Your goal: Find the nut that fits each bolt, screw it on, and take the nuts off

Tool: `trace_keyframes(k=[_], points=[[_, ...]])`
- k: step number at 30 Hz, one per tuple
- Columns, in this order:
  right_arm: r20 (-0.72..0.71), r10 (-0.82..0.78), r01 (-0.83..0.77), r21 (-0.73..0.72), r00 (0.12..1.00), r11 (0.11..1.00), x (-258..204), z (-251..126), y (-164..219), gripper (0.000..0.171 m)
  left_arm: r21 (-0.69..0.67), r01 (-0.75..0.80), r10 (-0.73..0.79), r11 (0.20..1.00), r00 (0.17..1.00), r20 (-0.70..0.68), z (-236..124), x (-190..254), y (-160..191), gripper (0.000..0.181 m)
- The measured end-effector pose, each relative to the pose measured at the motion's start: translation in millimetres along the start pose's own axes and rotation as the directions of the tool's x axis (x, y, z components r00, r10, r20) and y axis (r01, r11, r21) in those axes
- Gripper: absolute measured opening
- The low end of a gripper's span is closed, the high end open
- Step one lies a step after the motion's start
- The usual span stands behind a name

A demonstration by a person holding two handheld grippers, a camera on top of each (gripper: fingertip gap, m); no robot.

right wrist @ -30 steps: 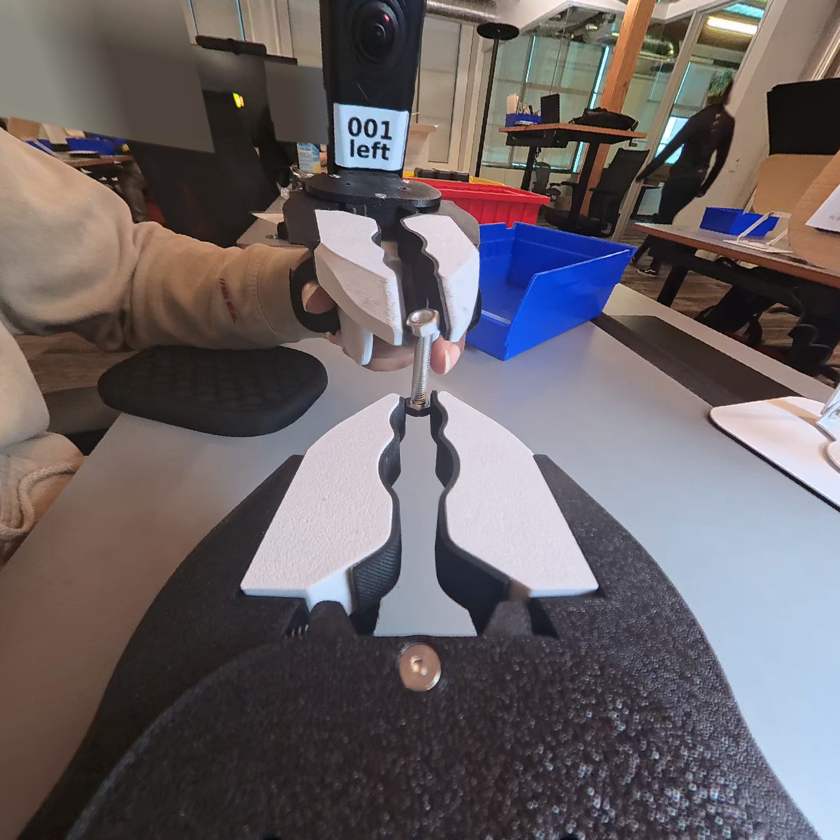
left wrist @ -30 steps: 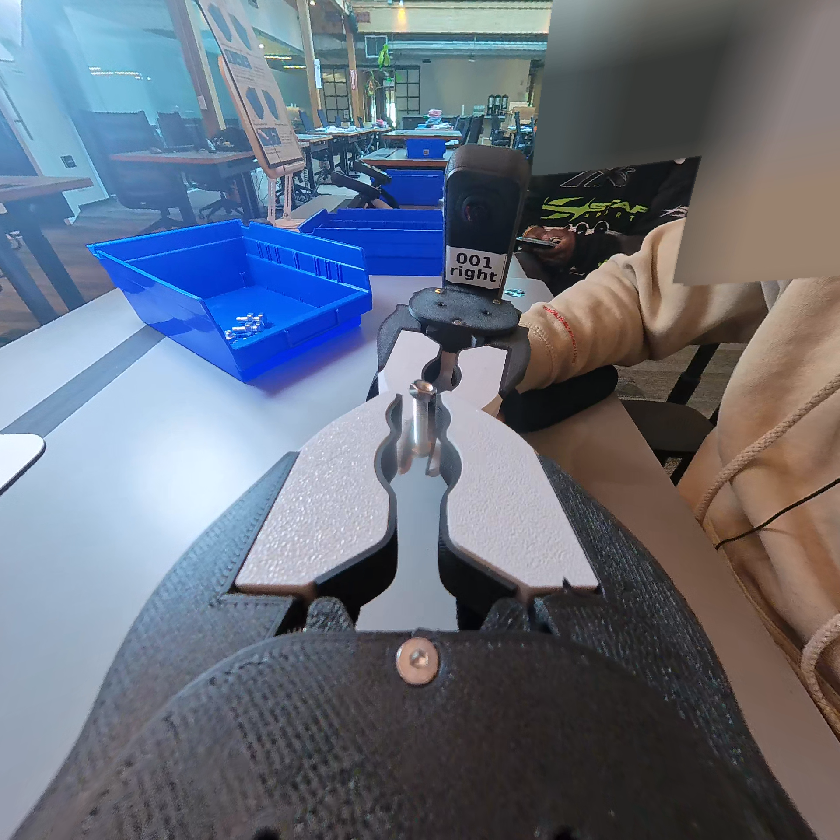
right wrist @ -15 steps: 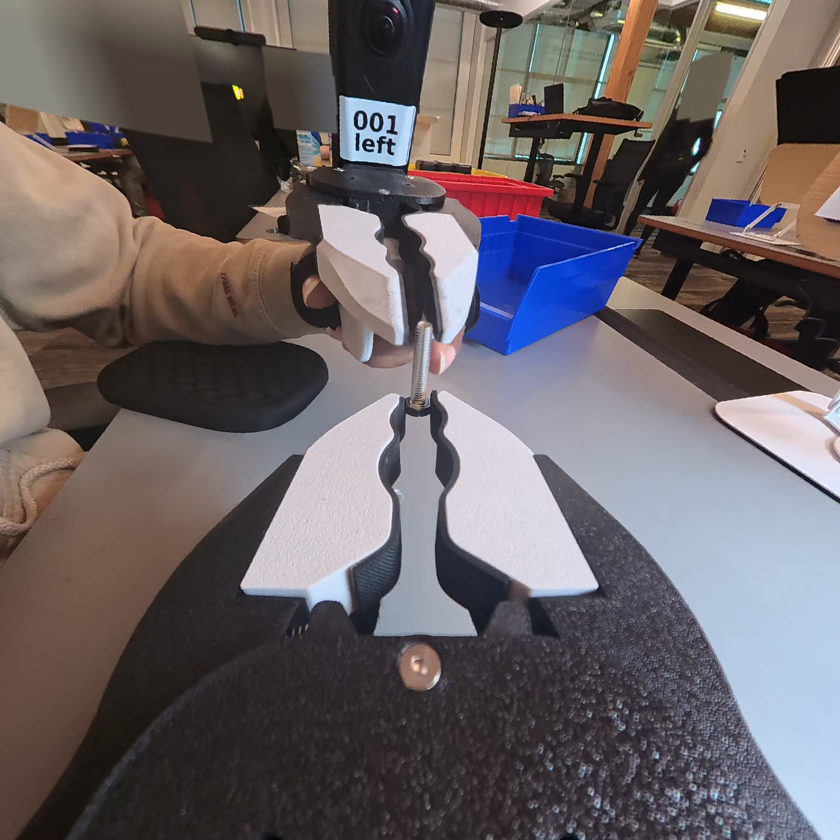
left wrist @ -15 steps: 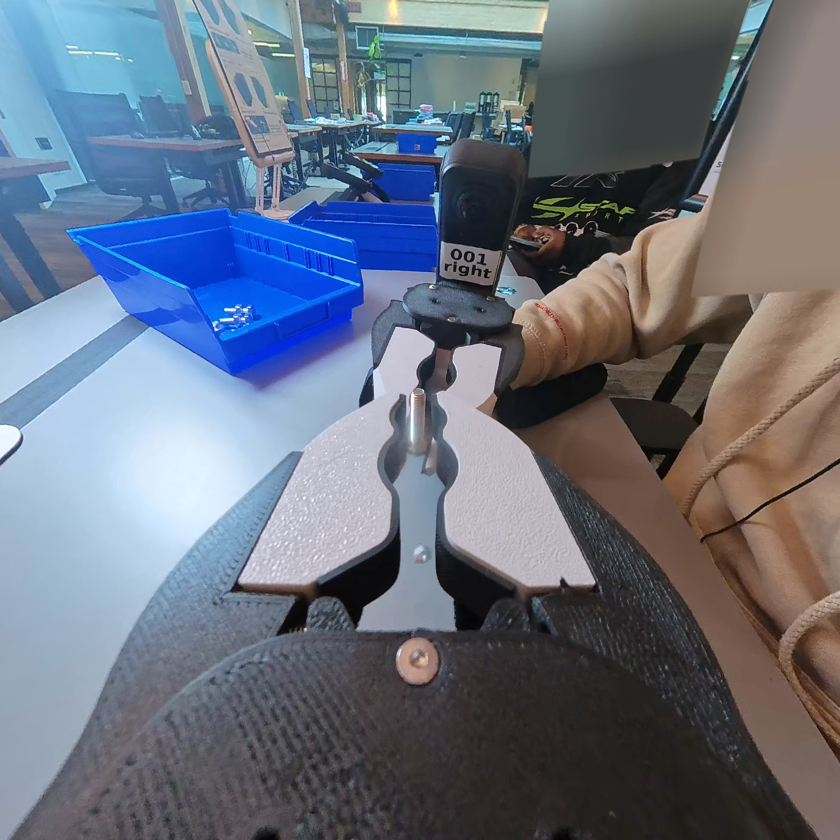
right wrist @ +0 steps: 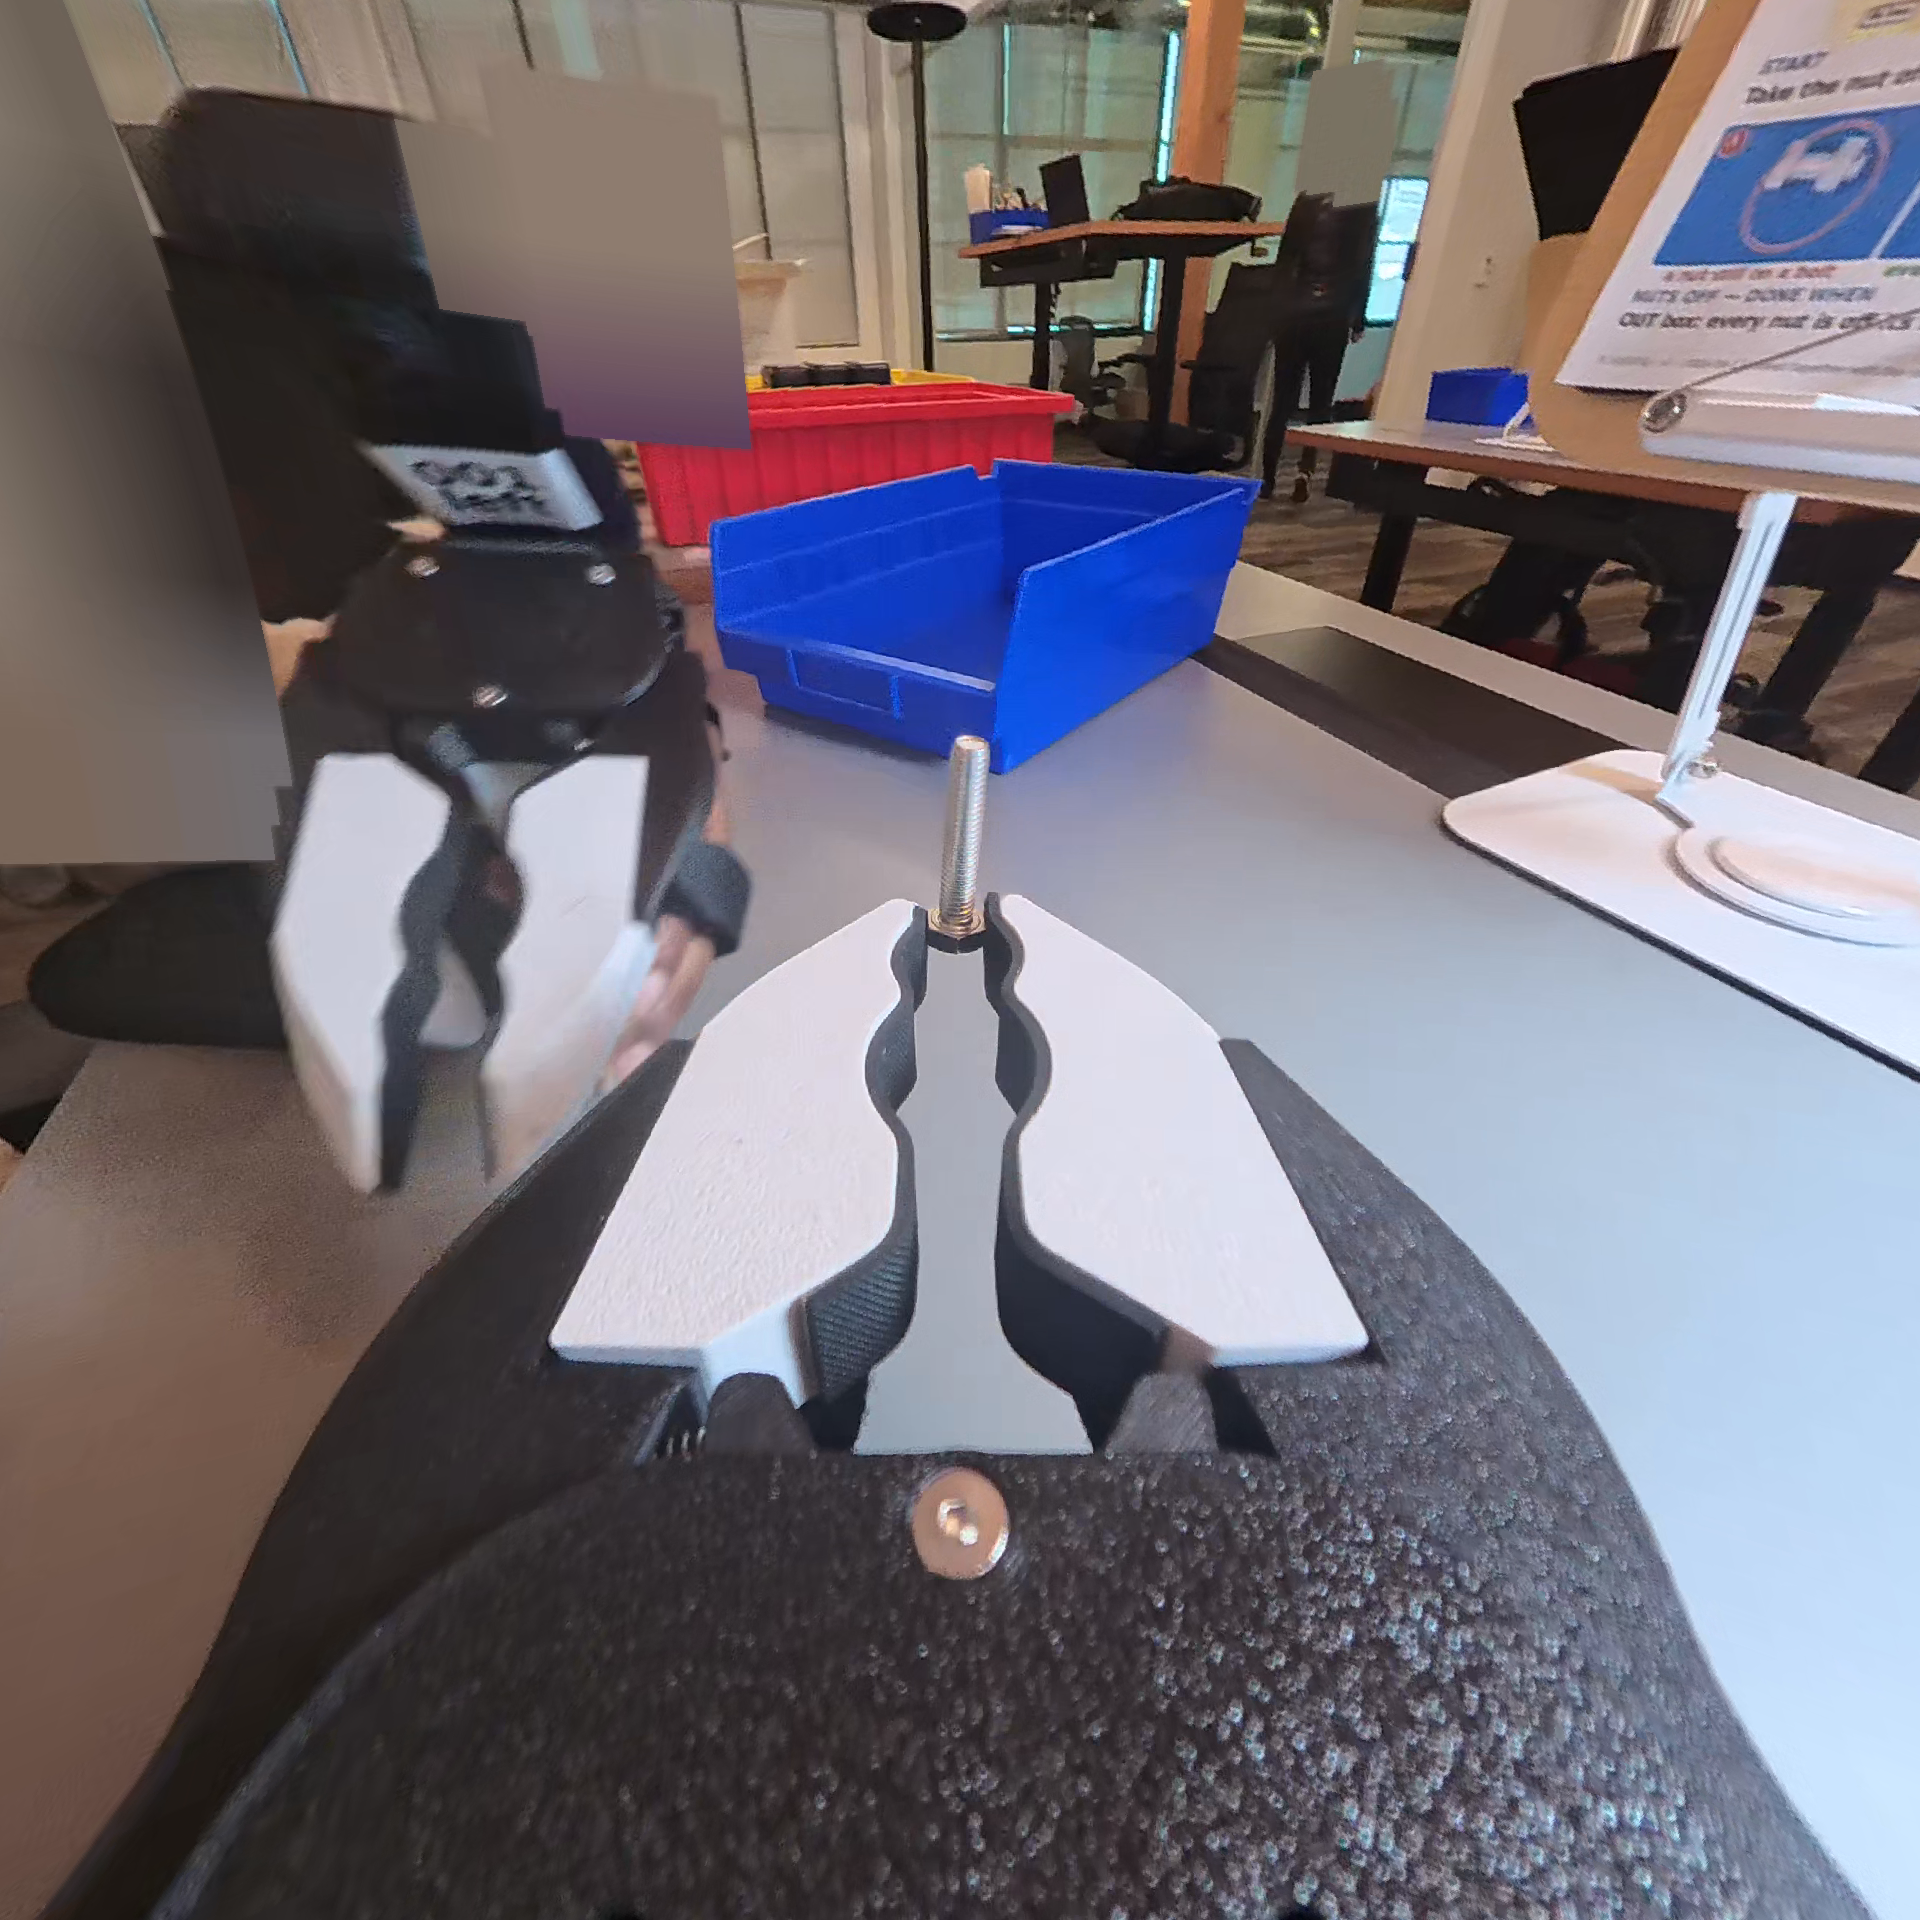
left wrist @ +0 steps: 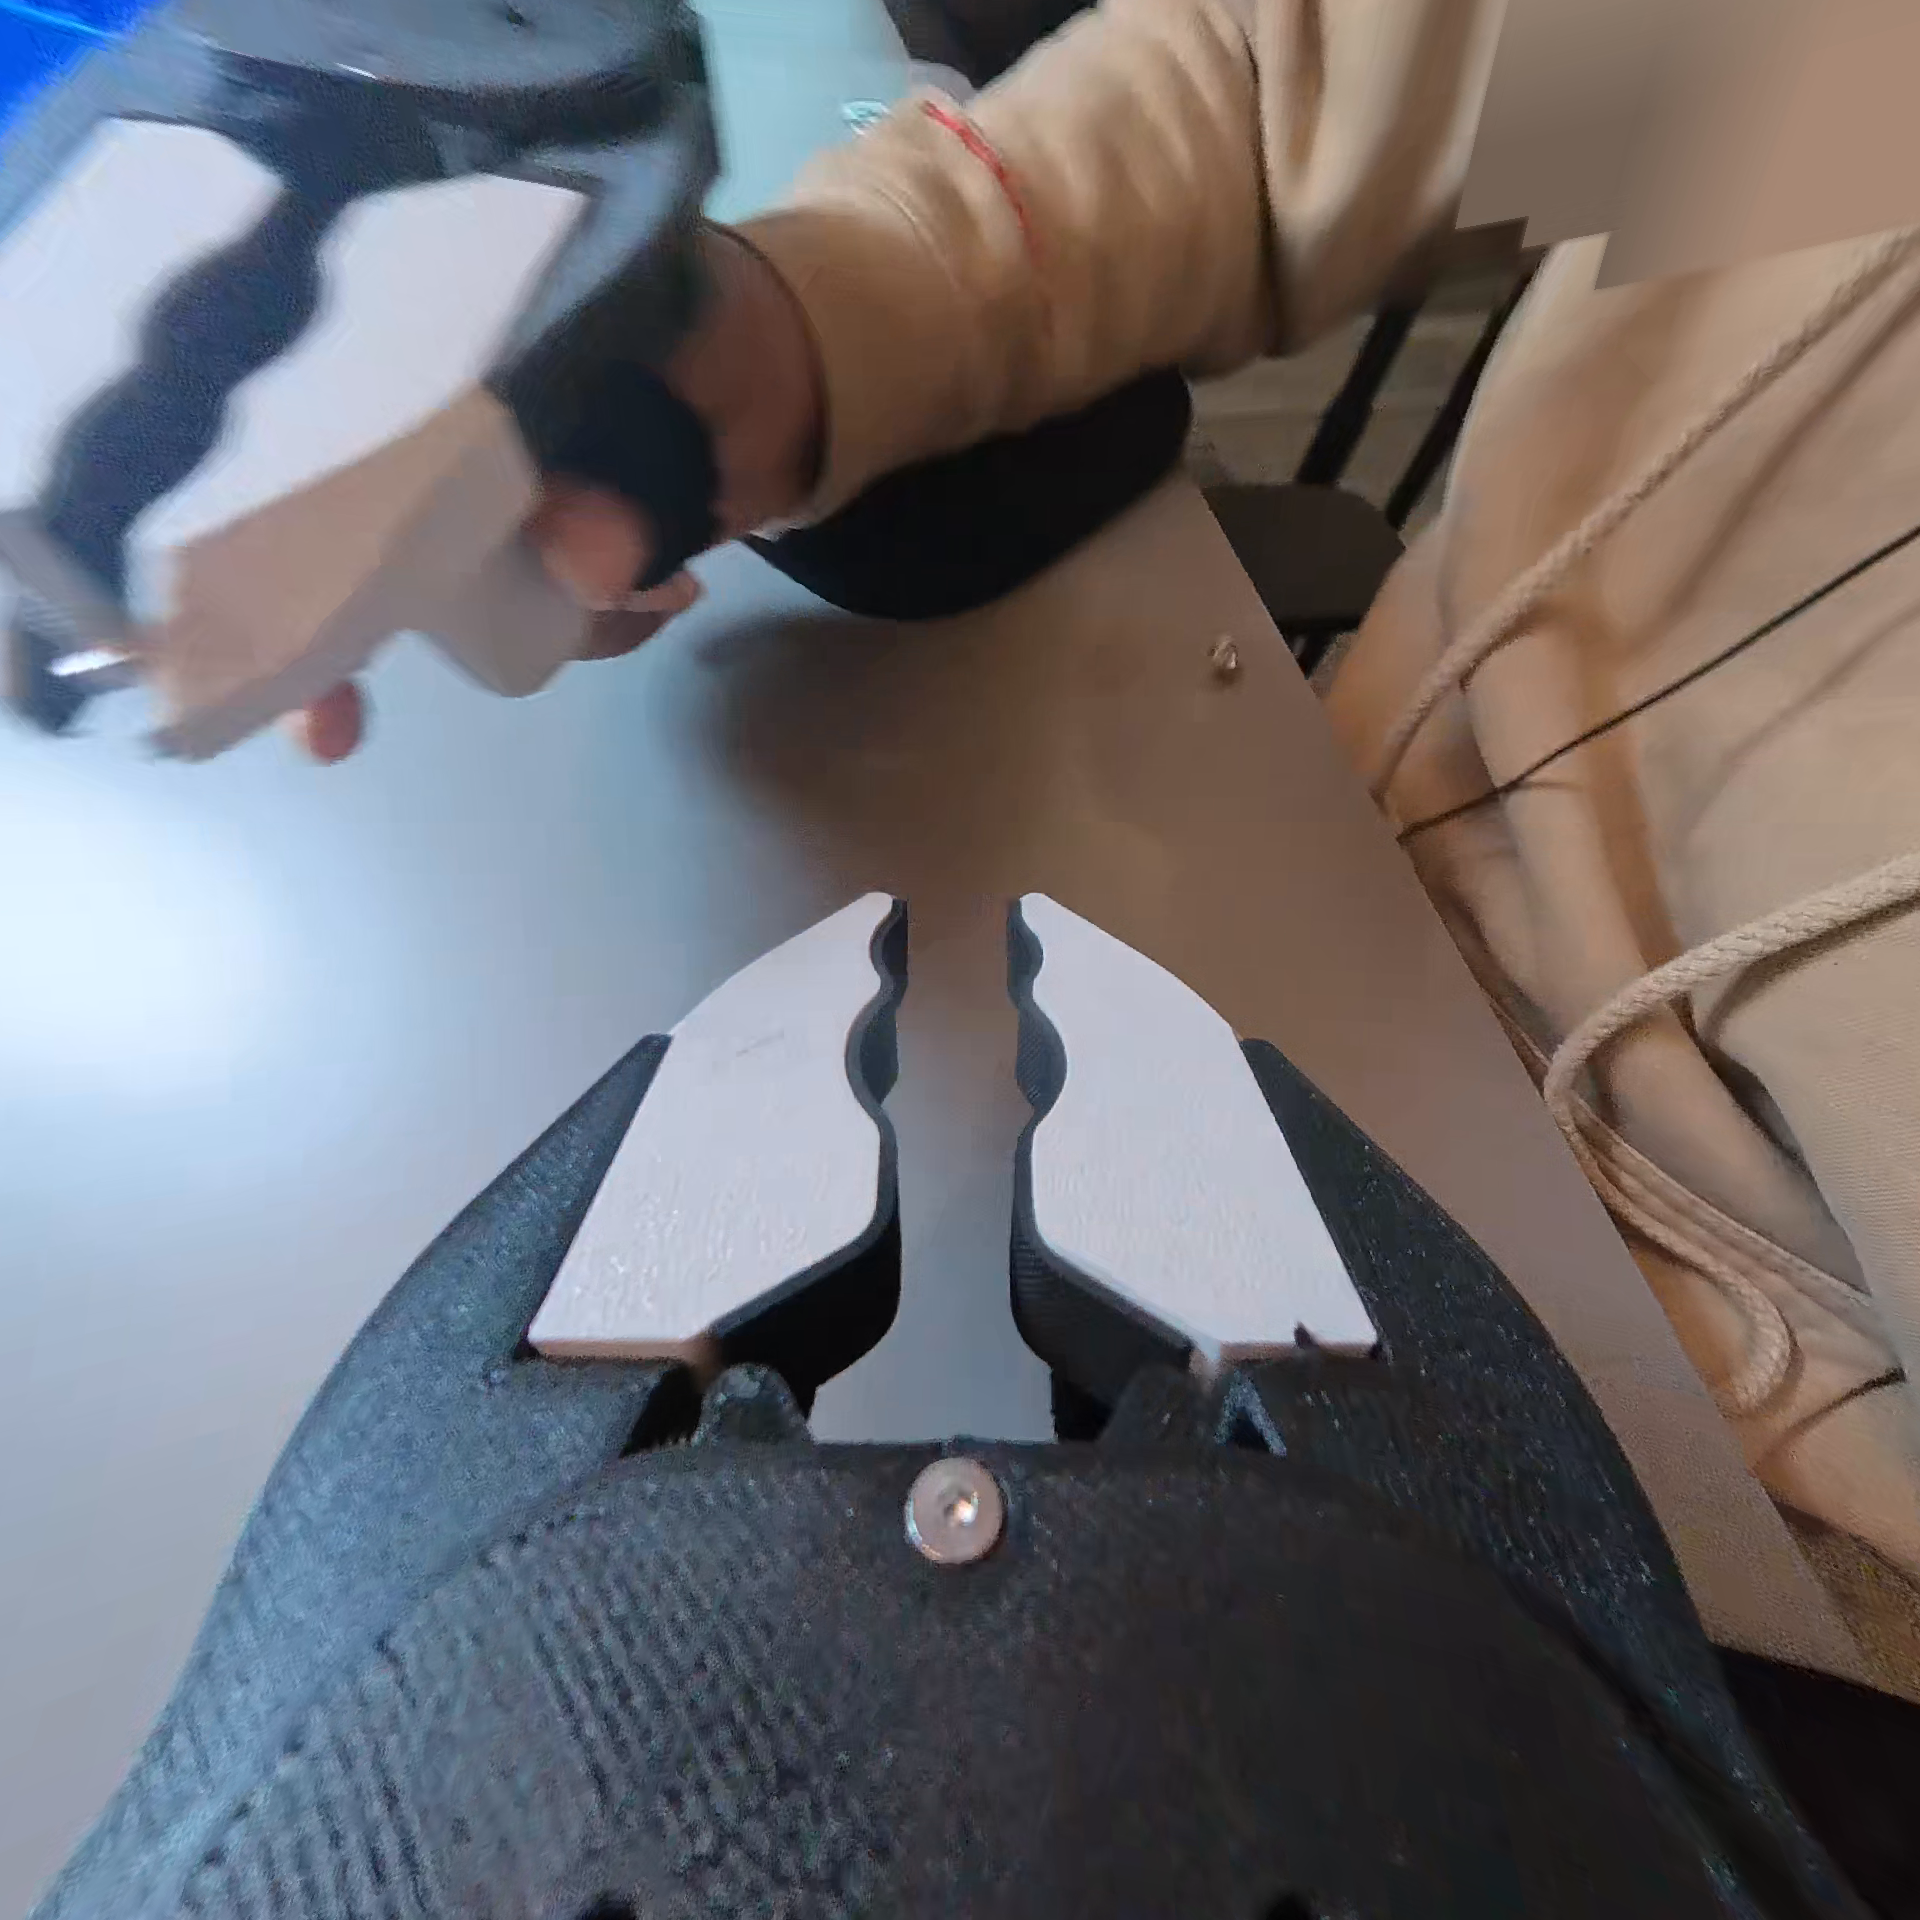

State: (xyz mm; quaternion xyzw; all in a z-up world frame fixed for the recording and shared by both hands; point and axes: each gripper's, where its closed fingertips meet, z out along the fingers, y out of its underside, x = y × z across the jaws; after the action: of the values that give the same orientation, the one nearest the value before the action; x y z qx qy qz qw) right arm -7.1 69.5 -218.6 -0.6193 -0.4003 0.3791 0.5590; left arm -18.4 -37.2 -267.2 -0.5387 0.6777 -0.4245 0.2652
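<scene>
My right gripper [right wrist: 956,920] is shut on the head end of a silver bolt [right wrist: 969,821], which stands upright with its bare threaded end up. No nut shows on the bolt. In the left wrist view the right gripper [left wrist: 73,665] is blurred at the upper left, above the table. My left gripper [left wrist: 956,914] points down at the grey table [left wrist: 312,1039] with a narrow gap between its fingers and nothing in it. It also shows in the right wrist view [right wrist: 436,1164], to the left of the bolt and apart from it. A small silver nut-like piece [left wrist: 1226,657] lies near the table's edge.
A blue bin [right wrist: 987,623] stands behind the bolt, with a red bin [right wrist: 852,436] behind that. A white stand base [right wrist: 1766,862] holding a sign is at the right. A black pad [left wrist: 987,499] lies at the table's edge beside the person's beige sleeve [left wrist: 1039,208]. One gripper's finger ends stand about 11 cm off the other's.
The nut end that my left gripper held at the bolt's top is gone from the bolt. My left gripper has pulled away and tilted down toward the table. The right gripper has moved with the bolt.
</scene>
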Motion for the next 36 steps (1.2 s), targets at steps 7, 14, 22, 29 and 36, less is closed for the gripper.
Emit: trace_keyframes(k=[7,14,22,29,36], points=[[-0.012,0.005,-0.005,-0.012,1.0,1.0,4,1,3,0.01,-0.014,-0.014,0.013,1.0,0.999,-0.036,14,10,2,0.016],[-0.003,0.005,-0.005,-0.019,1.0,1.0,5,1,5,0.01,0.025,0.003,-0.003,1.0,1.0,-0.023,14,4,1,0.015],[0.006,-0.01,0.01,-0.03,1.0,0.999,3,2,7,0.01,0.041,0.03,-0.028,0.999,0.999,-0.039,17,2,2,0.015],[0.002,-0.033,0.033,-0.042,0.999,0.999,3,3,9,0.01,0.054,0.041,-0.038,0.998,0.998,-0.054,21,2,1,0.015],[-0.029,-0.048,0.046,-0.042,0.998,0.998,8,0,6,0.01,0.064,0.039,-0.035,0.997,0.997,-0.072,30,6,-4,0.014]])
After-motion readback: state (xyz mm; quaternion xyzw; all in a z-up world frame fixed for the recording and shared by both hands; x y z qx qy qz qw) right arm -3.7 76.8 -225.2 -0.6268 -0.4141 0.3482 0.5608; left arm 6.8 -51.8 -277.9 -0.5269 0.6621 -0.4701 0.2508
